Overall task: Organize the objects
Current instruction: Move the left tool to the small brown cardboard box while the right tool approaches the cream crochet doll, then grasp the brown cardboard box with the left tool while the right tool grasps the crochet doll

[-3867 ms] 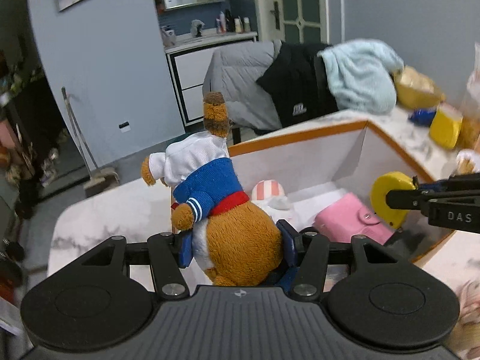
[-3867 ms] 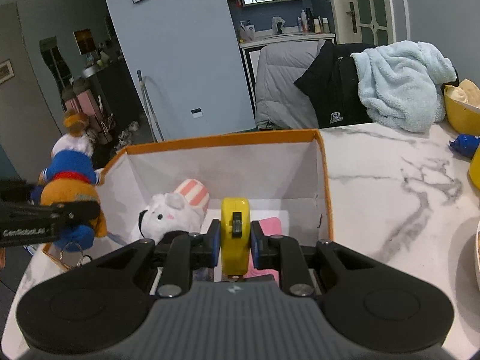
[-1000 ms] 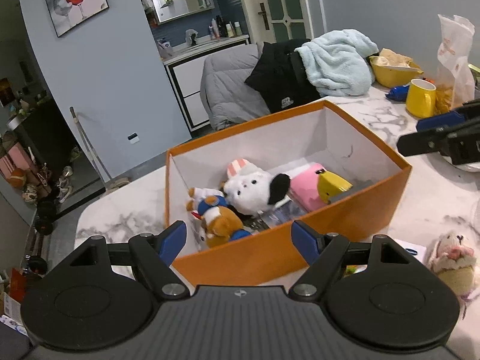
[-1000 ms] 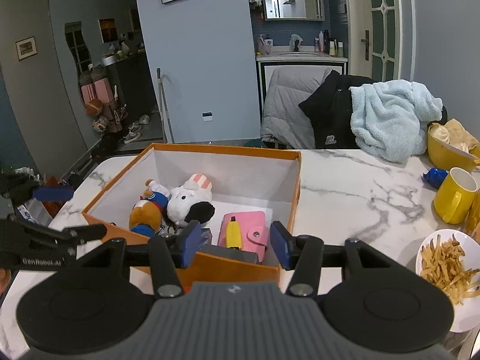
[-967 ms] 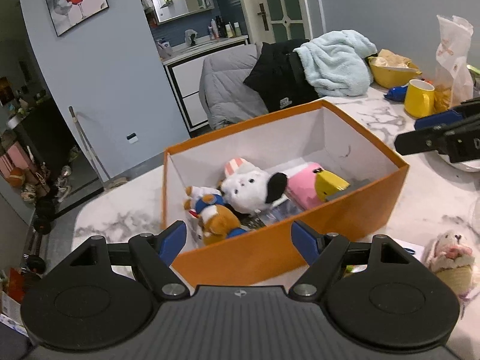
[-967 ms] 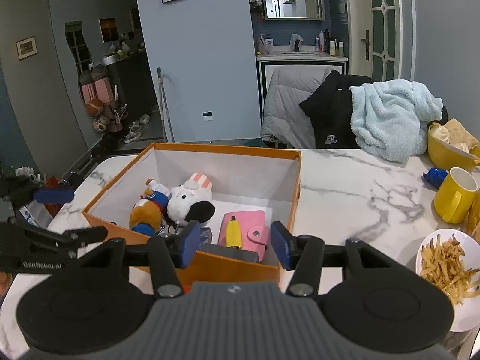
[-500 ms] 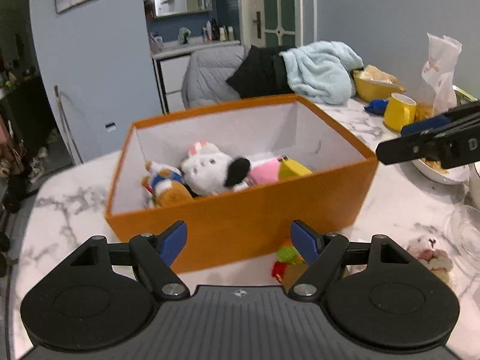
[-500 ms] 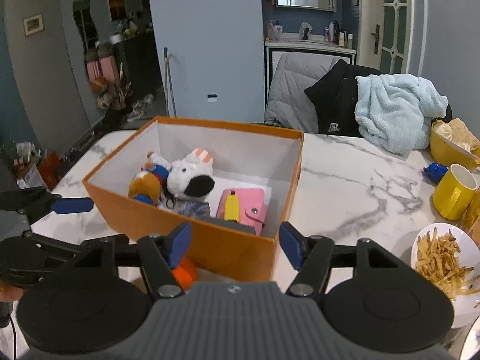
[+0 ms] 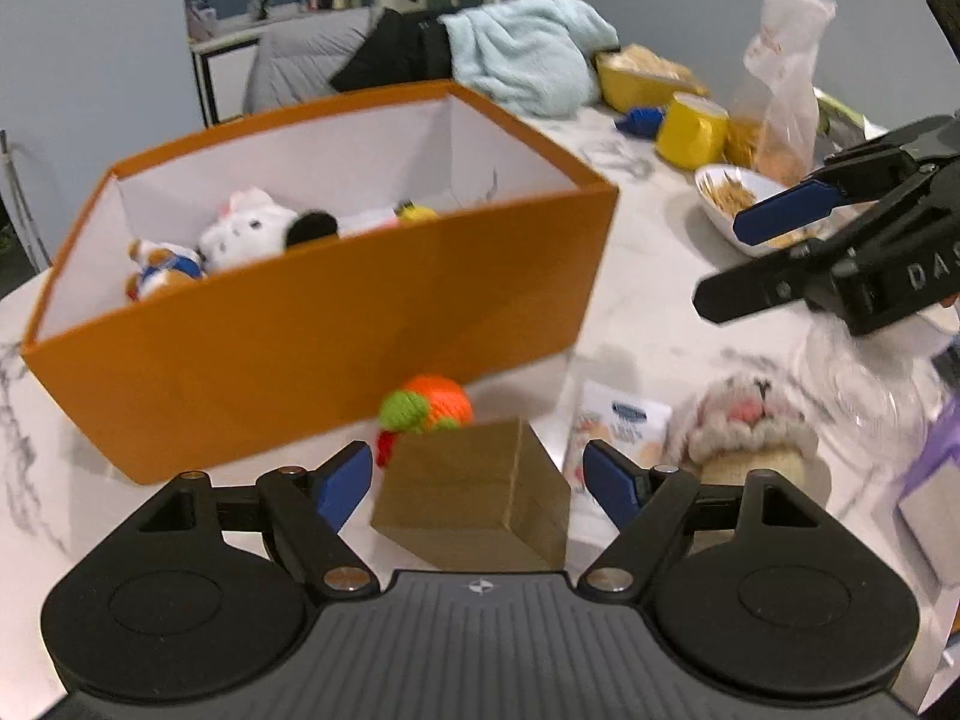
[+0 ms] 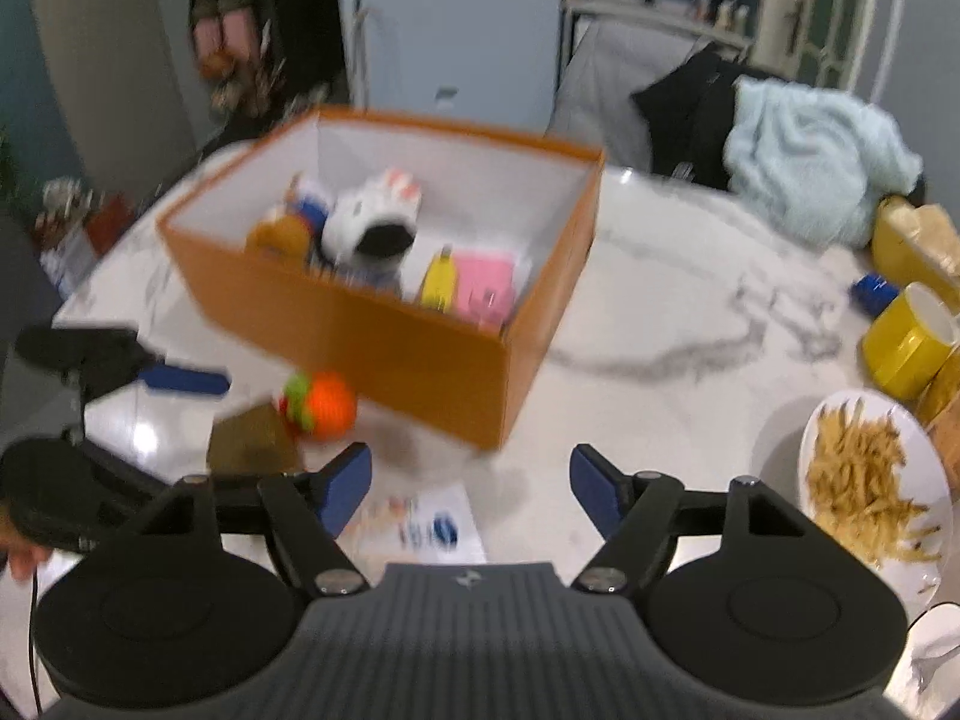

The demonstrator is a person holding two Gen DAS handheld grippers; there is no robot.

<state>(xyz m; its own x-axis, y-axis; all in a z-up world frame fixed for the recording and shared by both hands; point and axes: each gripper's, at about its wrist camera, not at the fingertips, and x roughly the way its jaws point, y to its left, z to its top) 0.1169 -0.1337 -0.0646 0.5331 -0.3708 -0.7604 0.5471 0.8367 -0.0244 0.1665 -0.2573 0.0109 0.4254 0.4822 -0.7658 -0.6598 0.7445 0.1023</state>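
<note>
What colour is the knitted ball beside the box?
Orange with a green patch; left wrist view shows it best.

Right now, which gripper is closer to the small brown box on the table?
Left. The left gripper has its open jaws either side of the brown box; the right gripper is off to its right, over a white packet.

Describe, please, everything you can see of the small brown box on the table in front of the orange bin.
The brown box is a plain cardboard-looking block, closed, with a seam line across its top. It rests on the marble table turned corner-on to the camera, between the open fingers of the left gripper, which do not touch it. An orange knitted toy sits just behind it.
</note>
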